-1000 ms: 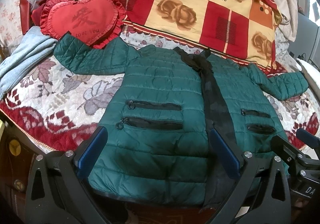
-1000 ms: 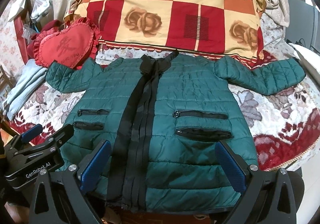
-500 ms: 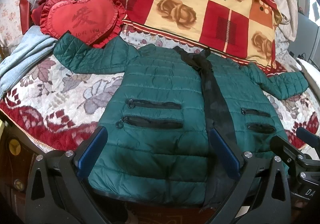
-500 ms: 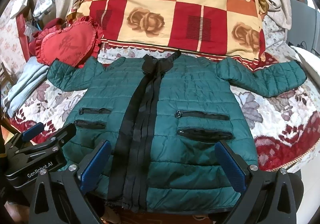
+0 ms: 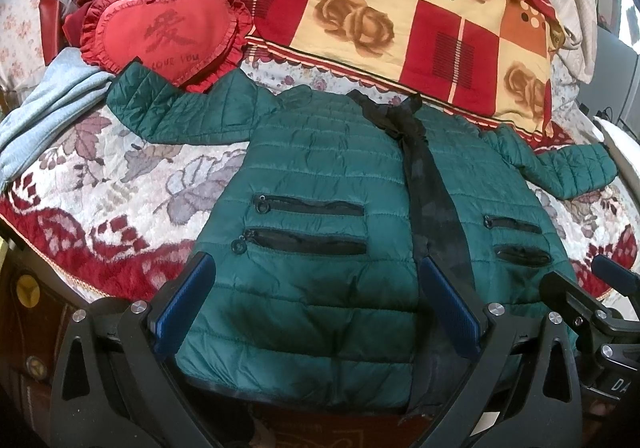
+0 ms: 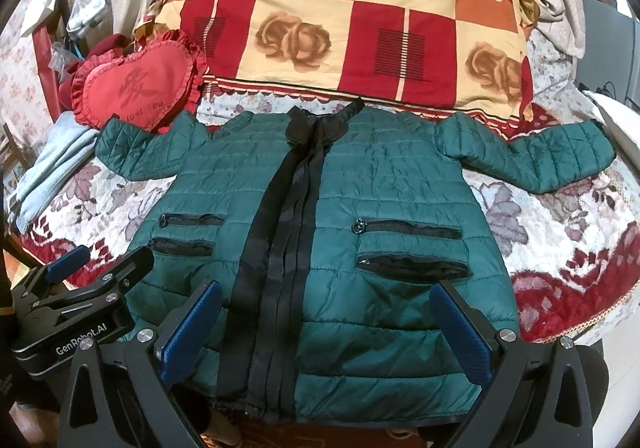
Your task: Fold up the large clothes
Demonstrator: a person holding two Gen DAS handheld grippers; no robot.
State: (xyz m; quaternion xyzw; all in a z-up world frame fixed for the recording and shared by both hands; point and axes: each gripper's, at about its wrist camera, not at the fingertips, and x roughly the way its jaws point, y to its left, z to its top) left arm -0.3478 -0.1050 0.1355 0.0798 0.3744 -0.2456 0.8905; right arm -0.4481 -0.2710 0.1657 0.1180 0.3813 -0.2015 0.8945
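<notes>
Currently the green quilted jacket [image 5: 320,207] lay flat, front up, on the floral bedspread [image 5: 100,183], sleeves out to both sides and hem at the near bed edge. The left gripper [image 5: 316,300] was spread wide over the hem's left half, holding nothing. The right gripper [image 6: 324,320] was likewise spread, over the hem right of the black zipper placket [image 6: 280,248], also holding nothing. In the right wrist view the left gripper [image 6: 92,272] showed just beside the jacket's lower left corner. The left sleeve cuff touched the red heart cushion [image 5: 168,35]; a folded light blue cloth [image 5: 44,107] lay just beyond that cuff. The collar sat near the checked red-and-cream pillow [image 5: 400,19]. Bare bedspread showed under both sleeves and along both side seams. The right cuff lay near the bed's right edge.
</notes>
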